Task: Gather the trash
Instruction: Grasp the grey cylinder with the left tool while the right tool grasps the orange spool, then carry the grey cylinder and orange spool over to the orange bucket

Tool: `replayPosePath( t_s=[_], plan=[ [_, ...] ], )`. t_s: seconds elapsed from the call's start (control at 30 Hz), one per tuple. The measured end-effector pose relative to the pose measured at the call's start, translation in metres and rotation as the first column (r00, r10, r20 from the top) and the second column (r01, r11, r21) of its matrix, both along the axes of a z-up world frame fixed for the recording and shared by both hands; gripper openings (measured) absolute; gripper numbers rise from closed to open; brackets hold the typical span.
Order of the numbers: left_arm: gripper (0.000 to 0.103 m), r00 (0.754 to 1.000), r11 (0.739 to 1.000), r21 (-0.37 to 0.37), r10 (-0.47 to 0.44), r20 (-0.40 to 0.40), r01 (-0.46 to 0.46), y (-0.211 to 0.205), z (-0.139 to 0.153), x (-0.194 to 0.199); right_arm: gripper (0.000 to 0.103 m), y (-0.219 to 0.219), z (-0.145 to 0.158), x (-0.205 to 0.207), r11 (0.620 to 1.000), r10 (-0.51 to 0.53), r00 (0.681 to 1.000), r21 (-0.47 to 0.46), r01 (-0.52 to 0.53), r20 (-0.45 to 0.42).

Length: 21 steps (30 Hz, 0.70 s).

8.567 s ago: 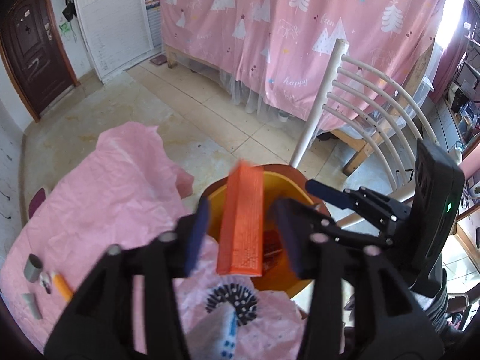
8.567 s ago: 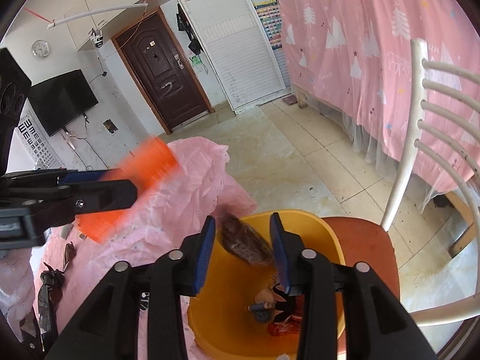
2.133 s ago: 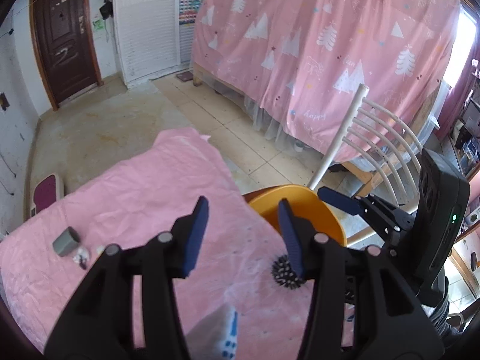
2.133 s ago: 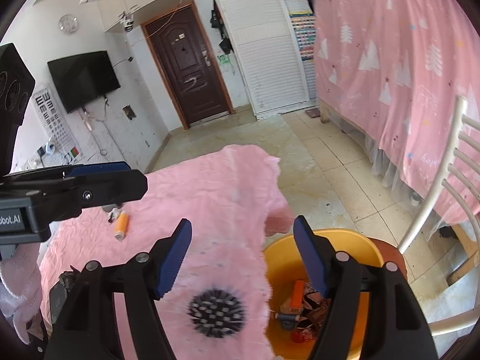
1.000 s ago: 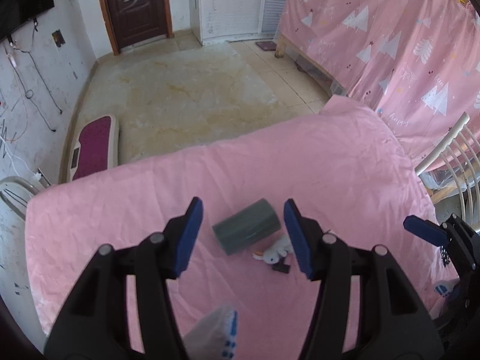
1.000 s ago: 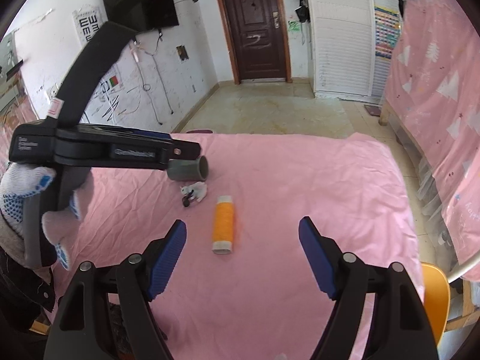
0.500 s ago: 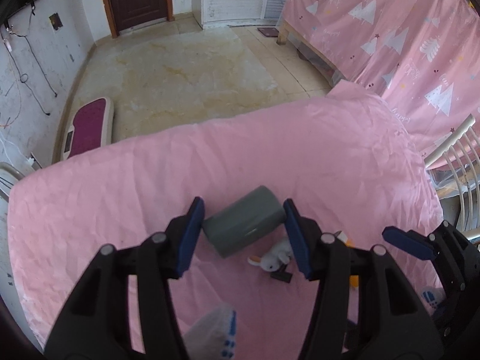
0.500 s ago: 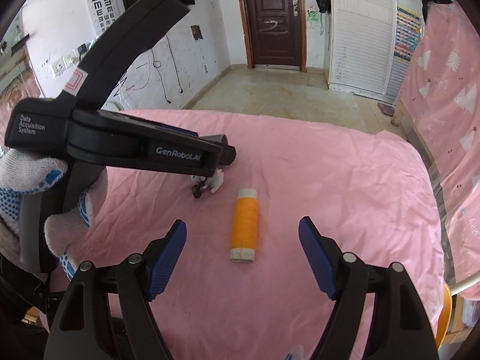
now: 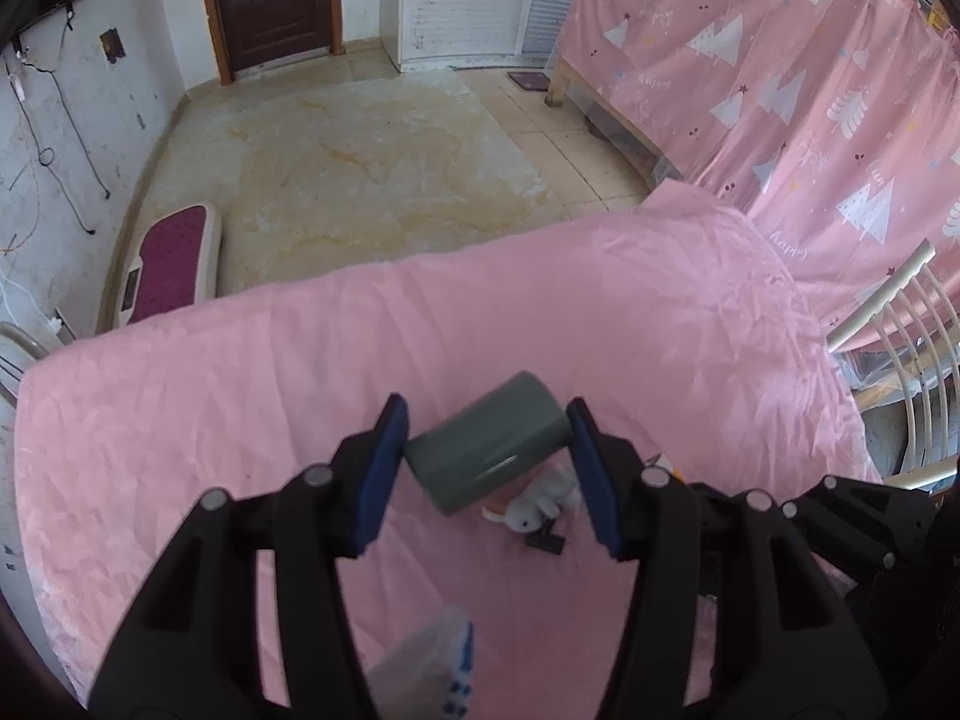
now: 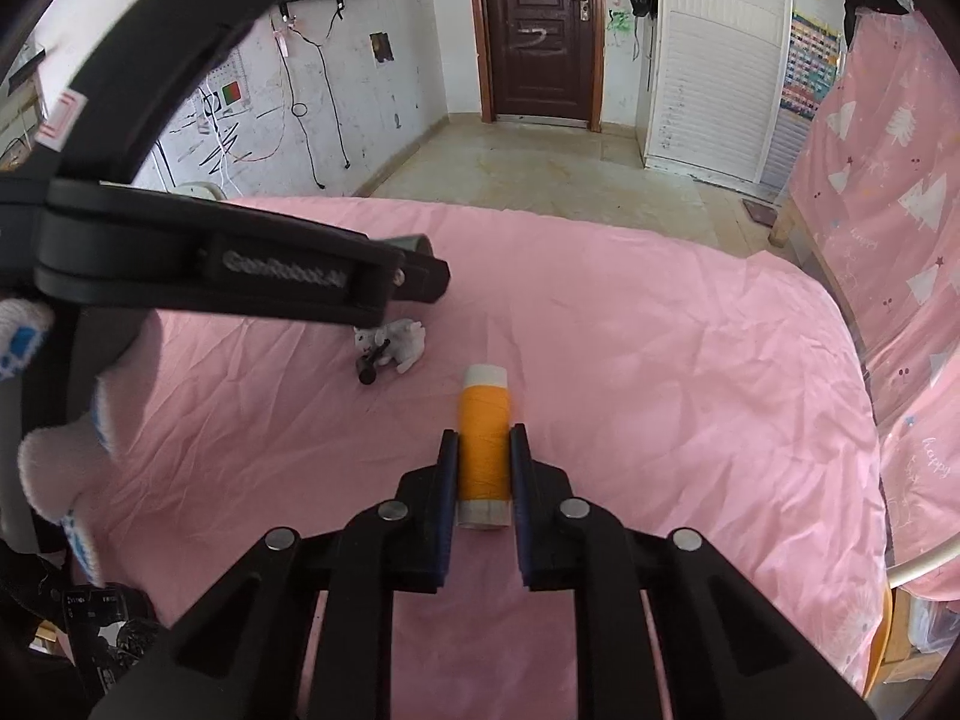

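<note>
Orange thread spool (image 10: pixel 483 427) is pinched mid-body as the right gripper (image 10: pixel 483 468) has just clamped shut: light, stiff, likely secure. Left gripper (image 9: pixel 487 468) grasps the grey tube (image 9: pixel 487 450) by its ends, probably light and slippery.

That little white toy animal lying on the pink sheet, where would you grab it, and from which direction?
Probably from above, across its plump white body, with the jaws closing on its two flanks. The small white toy animal lies flat on the pink sheet, so its sides are exposed. A black clip-like piece juts out at one end; it looks too thin and loose to grip, so I would avoid it.
</note>
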State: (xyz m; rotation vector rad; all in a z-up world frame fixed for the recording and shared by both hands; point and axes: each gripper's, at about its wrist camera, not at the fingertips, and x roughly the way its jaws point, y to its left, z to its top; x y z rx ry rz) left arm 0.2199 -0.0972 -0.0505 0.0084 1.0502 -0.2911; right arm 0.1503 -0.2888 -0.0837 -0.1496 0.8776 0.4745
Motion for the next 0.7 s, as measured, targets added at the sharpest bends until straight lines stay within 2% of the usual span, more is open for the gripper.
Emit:
replayPosePath(
  t_s=[0.33, 0.5, 0.7],
  plan=[
    [0.052, 0.997, 1.000, 0.012, 0.000, 0.081, -0.001, -0.011, 0.031, -0.025, 0.006, -0.038, 0.032, -0.012, 0.994, -0.061, 0.996, 0.089, 0.055, 0.063],
    [0.052, 0.991, 0.999, 0.023, -0.030, 0.127, 0.027, -0.032, 0.051, -0.041, 0.006, -0.072, 0.048, -0.025, 0.988, -0.103, 0.989, 0.127, 0.089, 0.104],
    [0.052, 0.982, 0.996, 0.042, -0.089, 0.164, 0.084, -0.077, 0.069, -0.063, 0.006, -0.117, 0.067, -0.057, 0.974, -0.170, 0.974, 0.174, 0.143, 0.150]
  ],
)
